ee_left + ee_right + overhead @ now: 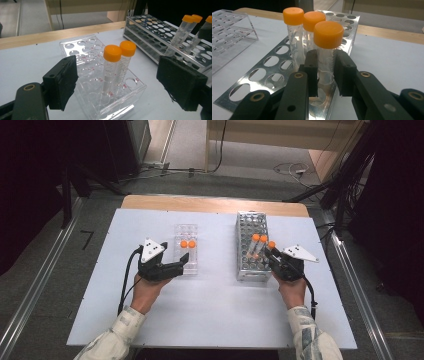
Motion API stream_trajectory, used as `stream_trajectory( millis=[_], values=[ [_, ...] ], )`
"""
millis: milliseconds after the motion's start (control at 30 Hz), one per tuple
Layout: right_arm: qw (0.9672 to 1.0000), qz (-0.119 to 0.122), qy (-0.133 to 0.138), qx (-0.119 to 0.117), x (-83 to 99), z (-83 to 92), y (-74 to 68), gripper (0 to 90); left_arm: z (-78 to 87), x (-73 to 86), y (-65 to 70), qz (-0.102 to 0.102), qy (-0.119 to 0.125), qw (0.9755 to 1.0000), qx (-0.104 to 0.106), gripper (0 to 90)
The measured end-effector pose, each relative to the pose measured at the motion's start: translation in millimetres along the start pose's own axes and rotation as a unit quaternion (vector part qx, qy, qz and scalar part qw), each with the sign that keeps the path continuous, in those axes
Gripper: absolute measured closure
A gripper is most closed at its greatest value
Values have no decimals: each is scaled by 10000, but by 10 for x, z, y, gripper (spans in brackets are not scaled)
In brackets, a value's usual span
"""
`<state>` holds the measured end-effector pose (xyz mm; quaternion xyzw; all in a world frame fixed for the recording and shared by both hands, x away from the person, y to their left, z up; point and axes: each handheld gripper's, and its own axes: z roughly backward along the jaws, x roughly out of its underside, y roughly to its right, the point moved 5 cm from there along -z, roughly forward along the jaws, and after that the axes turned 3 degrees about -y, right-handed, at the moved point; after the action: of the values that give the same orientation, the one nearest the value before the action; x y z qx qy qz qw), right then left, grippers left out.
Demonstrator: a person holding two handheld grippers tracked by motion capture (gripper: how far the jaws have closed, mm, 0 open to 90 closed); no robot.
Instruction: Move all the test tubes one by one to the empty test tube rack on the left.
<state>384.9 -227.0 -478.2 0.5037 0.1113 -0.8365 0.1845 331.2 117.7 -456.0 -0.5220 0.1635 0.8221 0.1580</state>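
Right gripper view: right claw [325, 75] pinches rack-edge tube [327, 50].

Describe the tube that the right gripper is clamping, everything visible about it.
The clamped tube is a clear plastic tube with printed graduation marks and an orange screw cap. It stands roughly upright in a hole near the edge of the metal rack, closest to the camera of three orange-capped tubes there. The right gripper is shut on it, its black pads pressing the tube's body from both sides just below the cap. Whether it holds liquid cannot be told.
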Motion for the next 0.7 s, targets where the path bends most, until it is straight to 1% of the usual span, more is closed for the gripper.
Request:
stream_trajectory(
  millis=[100,233,433,700],
  values=[
    [10000,13,57,55,-21,21,2,716,3,-3,-2,0,9,10000,-3,172],
    [9999,0,164,51,-71,63,-5,717,3,-2,-4,-3,11,10000,-12,172],
    [9994,135,288,125,-133,118,-44,718,6,-3,-3,-28,14,10000,-20,172],
    [9986,211,433,199,-207,203,-61,719,15,-9,-8,-12,34,10000,-25,172]
  ],
)
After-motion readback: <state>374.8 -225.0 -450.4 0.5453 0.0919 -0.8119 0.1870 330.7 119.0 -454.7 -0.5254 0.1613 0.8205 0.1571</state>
